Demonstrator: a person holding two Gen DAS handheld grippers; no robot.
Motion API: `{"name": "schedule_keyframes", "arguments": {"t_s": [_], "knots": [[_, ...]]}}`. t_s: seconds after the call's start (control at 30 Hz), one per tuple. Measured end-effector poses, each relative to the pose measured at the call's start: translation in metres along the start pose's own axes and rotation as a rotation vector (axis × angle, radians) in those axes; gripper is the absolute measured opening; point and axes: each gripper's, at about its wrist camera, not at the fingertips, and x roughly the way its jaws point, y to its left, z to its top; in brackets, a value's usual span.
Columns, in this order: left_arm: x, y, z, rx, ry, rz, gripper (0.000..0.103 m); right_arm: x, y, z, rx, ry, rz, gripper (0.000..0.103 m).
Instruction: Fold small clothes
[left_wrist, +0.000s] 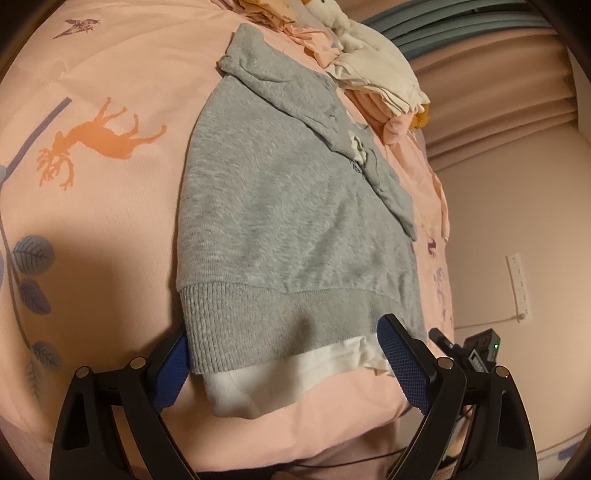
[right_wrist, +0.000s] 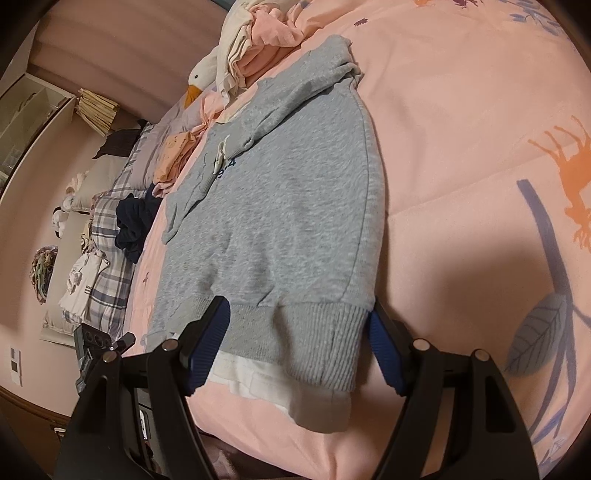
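A small grey sweatshirt (left_wrist: 280, 206) lies flat on the pink bedspread (left_wrist: 110, 92), with both sleeves folded across its body and a white hem (left_wrist: 295, 373) sticking out below its ribbed band. My left gripper (left_wrist: 284, 354) is open, its jaws straddling one end of the ribbed band. My right gripper (right_wrist: 299, 332) is open too, its jaws either side of the other end of the band on the sweatshirt (right_wrist: 291, 199). The white hem (right_wrist: 310, 402) shows under it. Neither gripper holds the cloth.
A pile of white and pink clothes (left_wrist: 376, 74) lies beyond the sweatshirt. A stuffed goose (right_wrist: 203, 77), a dark garment (right_wrist: 135, 221) and a plaid blanket (right_wrist: 107, 273) lie off to the left in the right wrist view. The bed edge (left_wrist: 332, 435) is just below the grippers.
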Motion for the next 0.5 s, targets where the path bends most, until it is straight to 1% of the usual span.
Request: {"name": "schedule_keyframes", "arguments": {"t_s": [0.5], "knots": [[0.0023,-0.0010,-0.0040,-0.015,0.018,-0.031,0.092,0.0040,0.0065,-0.0056,-0.016,0.026,0.031,0.074]]}}
